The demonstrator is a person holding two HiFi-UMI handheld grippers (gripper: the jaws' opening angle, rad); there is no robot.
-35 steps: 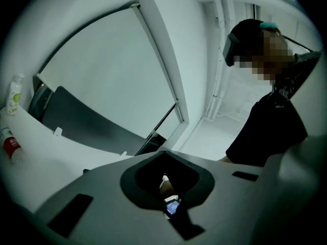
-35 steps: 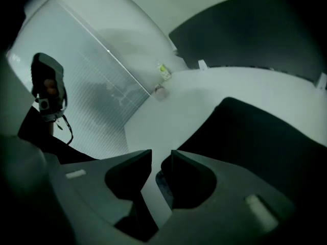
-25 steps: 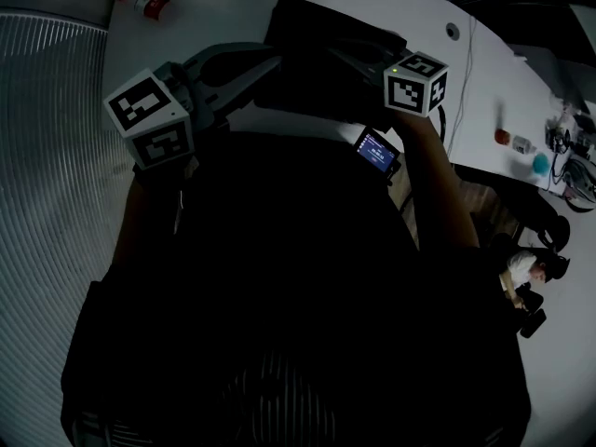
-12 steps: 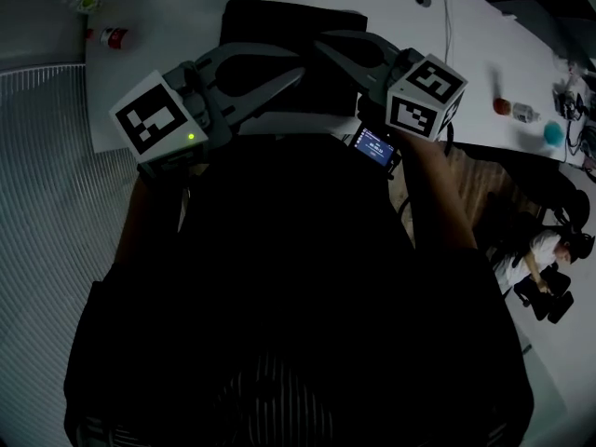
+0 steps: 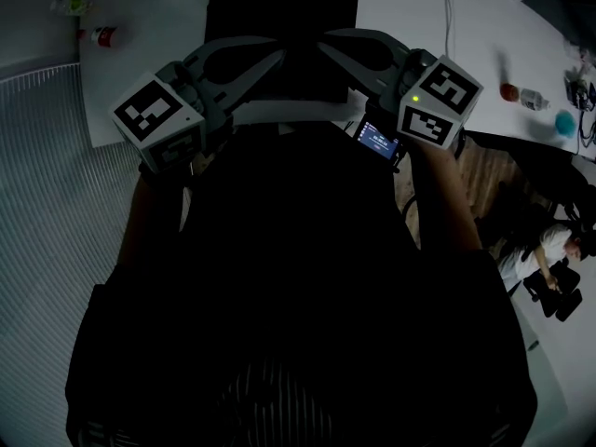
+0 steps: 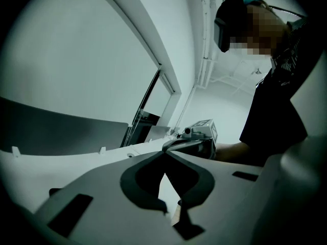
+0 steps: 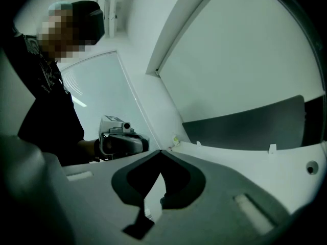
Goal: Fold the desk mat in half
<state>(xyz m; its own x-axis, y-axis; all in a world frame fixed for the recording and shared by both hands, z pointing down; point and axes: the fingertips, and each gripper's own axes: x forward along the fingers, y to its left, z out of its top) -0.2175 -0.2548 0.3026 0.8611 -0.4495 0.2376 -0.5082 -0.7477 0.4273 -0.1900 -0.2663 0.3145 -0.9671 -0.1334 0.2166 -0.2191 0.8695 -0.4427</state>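
A long white table (image 5: 168, 26) with a curved edge fills the top of the head view; left of it the floor wears a pale grey ribbed covering (image 5: 56, 212) — fine lines sweeping in arcs; at the right a strip of wooden floor (image 5: 480, 170) shows; the gripper views give white walls (image 6: 76, 60), a sloping white beam (image 6: 148, 40), a dark-framed pane (image 6: 148, 106) and a dark grey panel (image 6: 56, 131) standing along the table — the light cool and dim
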